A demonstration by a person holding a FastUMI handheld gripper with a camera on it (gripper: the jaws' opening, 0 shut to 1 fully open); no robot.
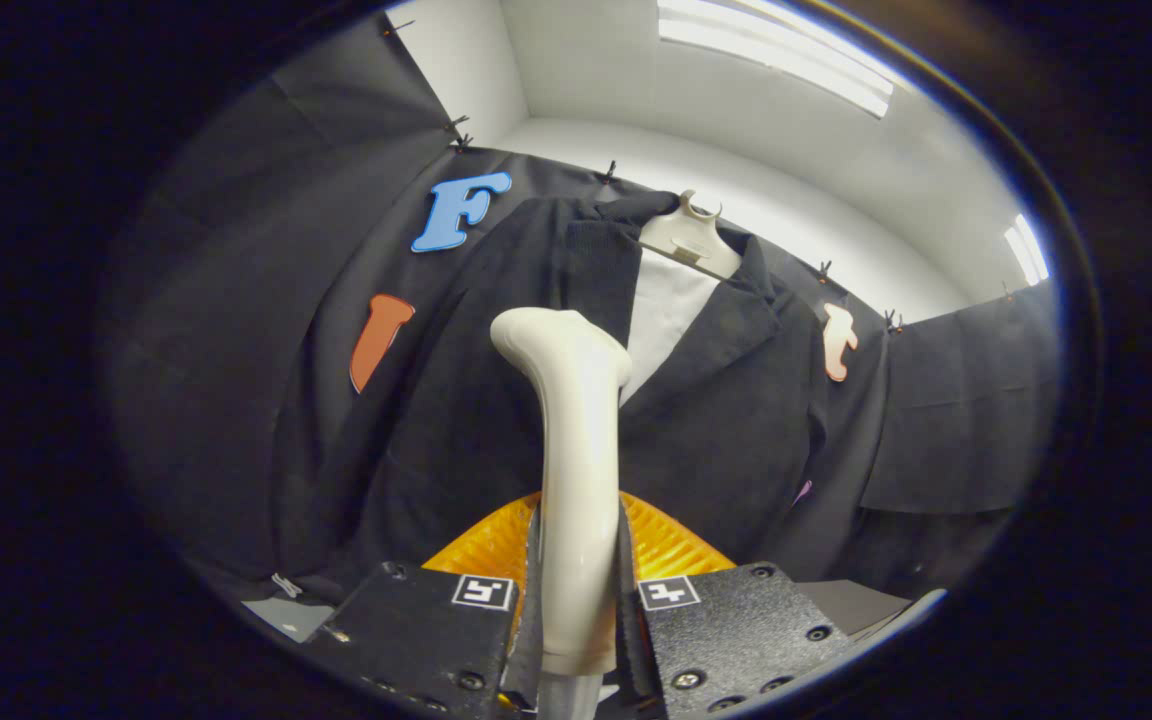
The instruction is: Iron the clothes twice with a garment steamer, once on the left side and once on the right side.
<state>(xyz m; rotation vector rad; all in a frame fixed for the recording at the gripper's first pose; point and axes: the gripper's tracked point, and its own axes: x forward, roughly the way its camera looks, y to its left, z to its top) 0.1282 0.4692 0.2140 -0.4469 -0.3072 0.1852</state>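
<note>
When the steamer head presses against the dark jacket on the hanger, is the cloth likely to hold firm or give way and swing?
Probably give way: the jacket hangs from a single hanger, so it may swing. Its folds suggest soft, floppy cloth that could bunch. The steamer, clamped between the fingers of the gripper, looks smooth and rigid, so it might slip a little.

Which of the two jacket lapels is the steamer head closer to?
The lapel beside the steamer head, on the wall side of the white shirt. The other lapel lies beyond the shirt. The gripper jaws clamp the steamer's handle.
</note>
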